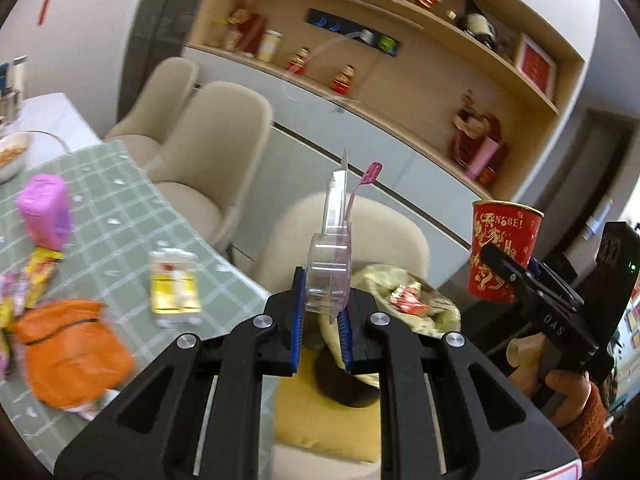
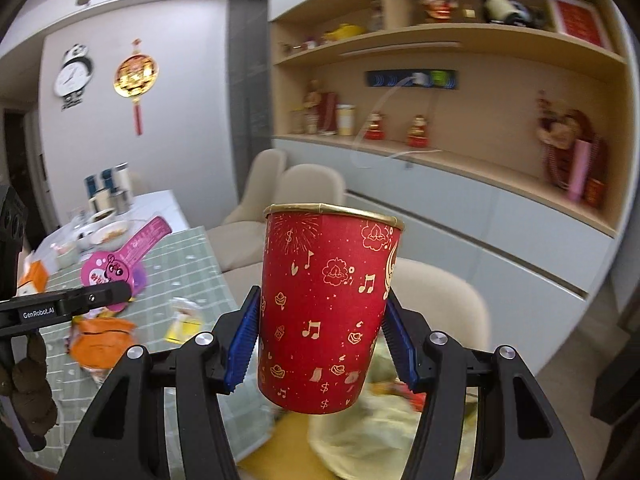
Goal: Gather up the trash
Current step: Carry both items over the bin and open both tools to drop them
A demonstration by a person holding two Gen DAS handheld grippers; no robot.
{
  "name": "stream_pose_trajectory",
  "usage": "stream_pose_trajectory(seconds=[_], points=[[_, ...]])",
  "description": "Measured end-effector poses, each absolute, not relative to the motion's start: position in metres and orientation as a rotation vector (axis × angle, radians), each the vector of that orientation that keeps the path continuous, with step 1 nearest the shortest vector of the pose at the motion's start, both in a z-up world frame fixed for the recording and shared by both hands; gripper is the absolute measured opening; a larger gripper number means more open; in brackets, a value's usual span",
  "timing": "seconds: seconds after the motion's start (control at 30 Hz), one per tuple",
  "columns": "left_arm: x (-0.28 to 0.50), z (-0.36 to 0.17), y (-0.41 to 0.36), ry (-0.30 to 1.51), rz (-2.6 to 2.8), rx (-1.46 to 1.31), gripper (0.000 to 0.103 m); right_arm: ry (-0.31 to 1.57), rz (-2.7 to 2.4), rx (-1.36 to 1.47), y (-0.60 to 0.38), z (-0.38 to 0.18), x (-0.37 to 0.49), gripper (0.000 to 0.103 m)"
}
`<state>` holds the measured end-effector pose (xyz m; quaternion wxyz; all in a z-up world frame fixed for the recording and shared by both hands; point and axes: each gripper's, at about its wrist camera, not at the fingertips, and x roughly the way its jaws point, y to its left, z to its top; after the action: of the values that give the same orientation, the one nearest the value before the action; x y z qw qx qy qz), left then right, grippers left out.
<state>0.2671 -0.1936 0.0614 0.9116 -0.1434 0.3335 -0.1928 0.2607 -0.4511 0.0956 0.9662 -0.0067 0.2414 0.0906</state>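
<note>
Left gripper clamps a clear plastic blister pack; right gripper grips a red paper cup upright by its sides. Both are held in the air past the worktop edge, above a yellowish trash bag on a chair. Judgement: centre each item over the bag mouth before releasing; keep cup pressure light to avoid crushing.

White lettering "GenRobot.AI" stands on the black body of the left gripper at the left edge of the right wrist view. In the left wrist view, at lower right, the right gripper bears pale letters "DAS" on its black arm. The red cup there shows gold print near its rim reading roughly "NSSE!"; its other characters are unreadable.
</note>
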Motion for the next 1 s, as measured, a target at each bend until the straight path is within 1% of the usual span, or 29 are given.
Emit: stream_pose_trajectory(seconds=[0.27, 0.4, 0.53, 0.73, 1.0], points=[[0.298, 0.033, -0.292, 0.808, -0.590, -0.280, 0.014, 0.485, 0.044, 0.024, -0.545, 0.084, 0.249, 0.055], [0.323, 0.013, -0.338, 0.892, -0.623, -0.256, 0.014, 0.484, 0.007, 0.033, -0.576, 0.076, 0.243, 0.055], [0.346, 0.003, -0.377, 0.919, -0.641, -0.232, 0.014, 0.495, -0.014, 0.048, -0.603, 0.066, 0.245, 0.055], [0.367, -0.009, -0.414, 0.971, -0.636, -0.212, 0.014, 0.500, -0.023, 0.075, -0.630, 0.055, 0.252, 0.055], [0.375, -0.022, -0.439, 1.015, -0.639, -0.166, 0.014, 0.506, -0.015, 0.109, -0.653, 0.048, 0.269, 0.055]])
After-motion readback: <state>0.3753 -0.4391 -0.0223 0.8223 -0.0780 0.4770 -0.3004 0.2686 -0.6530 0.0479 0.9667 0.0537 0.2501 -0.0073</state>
